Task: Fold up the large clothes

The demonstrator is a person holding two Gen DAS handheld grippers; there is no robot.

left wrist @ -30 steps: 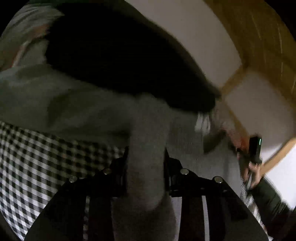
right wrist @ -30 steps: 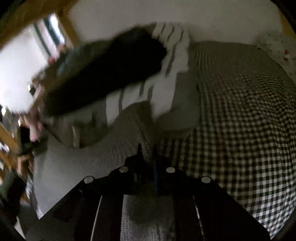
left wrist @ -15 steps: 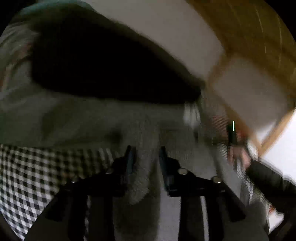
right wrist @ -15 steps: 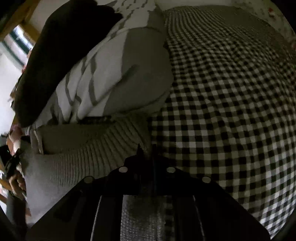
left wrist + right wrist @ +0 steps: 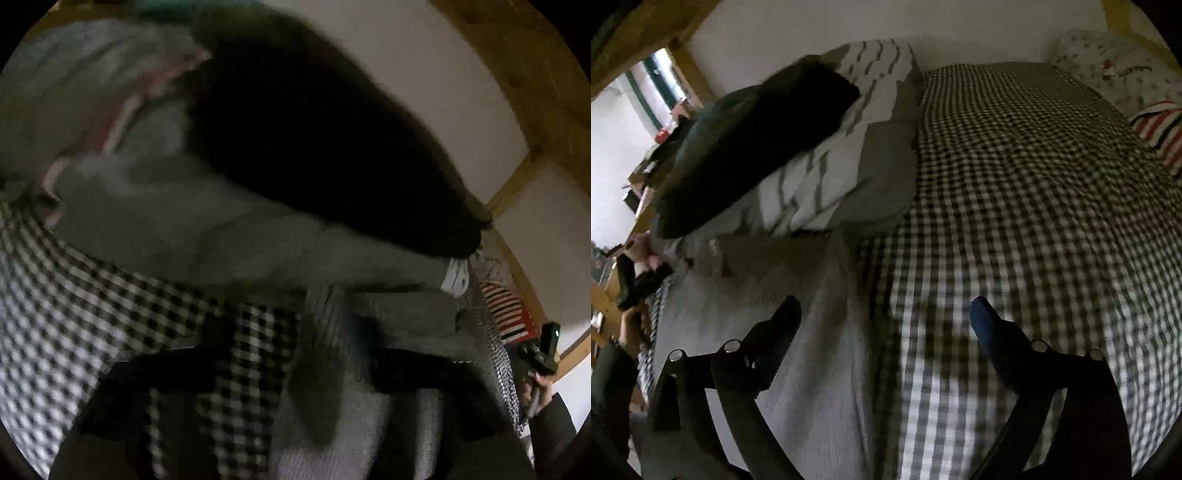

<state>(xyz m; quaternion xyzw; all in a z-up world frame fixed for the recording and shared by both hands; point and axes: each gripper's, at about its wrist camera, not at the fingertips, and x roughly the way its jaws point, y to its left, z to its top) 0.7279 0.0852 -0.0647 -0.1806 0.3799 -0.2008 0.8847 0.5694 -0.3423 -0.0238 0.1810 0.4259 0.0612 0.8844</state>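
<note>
Grey knit garment (image 5: 768,369) is laid on the checked bedspread (image 5: 1034,221), long axis running from the grippers' near edge toward the stack of folded clothes (image 5: 812,155) at the far left. Right gripper (image 5: 886,317) is seen spread wide with nothing between the fingers; the garment's edge lies under the left finger (image 5: 783,321), the blue-padded right finger (image 5: 982,321) is over bare checks. So the cloth lies left of and below the right gripper. Left gripper (image 5: 332,354) is heavily blurred: a bunch of grey knit is seen running up between its fingers, but whether it is clamped or loose cannot be told. Judged: left hand is nearer the garment body; a next fold would be carried along the long axis toward the stack.
</note>
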